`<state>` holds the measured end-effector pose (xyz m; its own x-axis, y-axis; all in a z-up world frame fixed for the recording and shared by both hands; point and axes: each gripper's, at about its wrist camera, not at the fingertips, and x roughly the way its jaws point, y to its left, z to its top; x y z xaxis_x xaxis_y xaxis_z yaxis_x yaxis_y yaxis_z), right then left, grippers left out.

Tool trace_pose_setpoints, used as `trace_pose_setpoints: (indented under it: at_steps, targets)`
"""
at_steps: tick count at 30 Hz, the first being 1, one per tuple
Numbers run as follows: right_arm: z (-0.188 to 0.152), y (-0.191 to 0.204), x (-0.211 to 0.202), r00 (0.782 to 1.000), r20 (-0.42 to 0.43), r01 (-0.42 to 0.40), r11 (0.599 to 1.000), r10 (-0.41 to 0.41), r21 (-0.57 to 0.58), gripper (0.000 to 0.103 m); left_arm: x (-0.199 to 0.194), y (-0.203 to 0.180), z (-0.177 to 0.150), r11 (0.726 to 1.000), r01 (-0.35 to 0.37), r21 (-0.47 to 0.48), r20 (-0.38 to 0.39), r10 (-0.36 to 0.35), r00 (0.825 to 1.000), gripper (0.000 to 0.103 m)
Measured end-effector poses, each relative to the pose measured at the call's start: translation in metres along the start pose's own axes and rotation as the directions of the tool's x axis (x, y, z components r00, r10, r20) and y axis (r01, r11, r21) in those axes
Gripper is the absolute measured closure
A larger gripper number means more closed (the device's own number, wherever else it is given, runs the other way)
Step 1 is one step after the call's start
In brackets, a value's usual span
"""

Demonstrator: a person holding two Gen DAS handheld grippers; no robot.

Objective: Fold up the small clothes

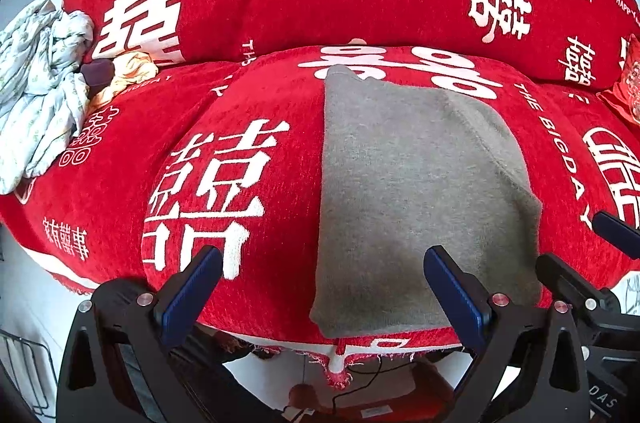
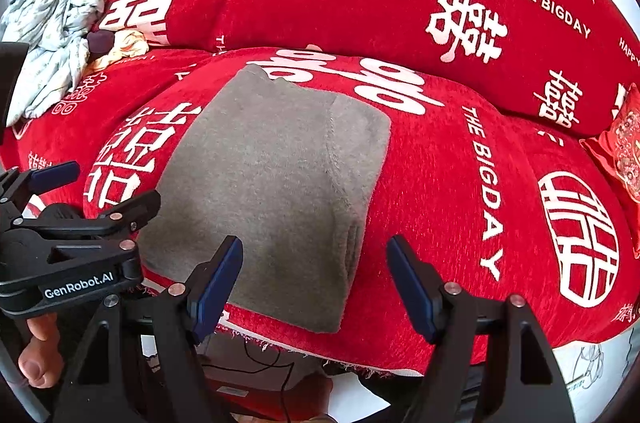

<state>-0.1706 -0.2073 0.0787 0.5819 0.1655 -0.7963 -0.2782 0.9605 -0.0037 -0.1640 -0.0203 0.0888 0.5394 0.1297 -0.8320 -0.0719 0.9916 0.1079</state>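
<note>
With both the left gripper [image 1: 322, 287] and the right gripper [image 2: 314, 283] gaping wide and empty near the front edge of the red sofa [image 1: 248, 3], the folded grey cloth [image 1: 404, 191] could have slid off if snagged.

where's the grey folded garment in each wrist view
Left wrist view: the grey folded garment lies right of centre on the red sofa cover, its near edge between the left claw pads.
Right wrist view: it lies left of centre, its right edge ahead of the open right claw.
Shared landmark: the crumpled pale cloth pile at far left.
</note>
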Motion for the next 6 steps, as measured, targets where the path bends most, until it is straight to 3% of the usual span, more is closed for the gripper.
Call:
trace_pose_setpoints:
  at_steps: [6]
  targets:
    - [-0.004,-0.023,0.009,1.000,-0.013,-0.006,0.998,0.007,0.061,0.026,0.007,-0.012,0.005,1.000,-0.009,0.019,-0.015,0.009,1.000,0.002]
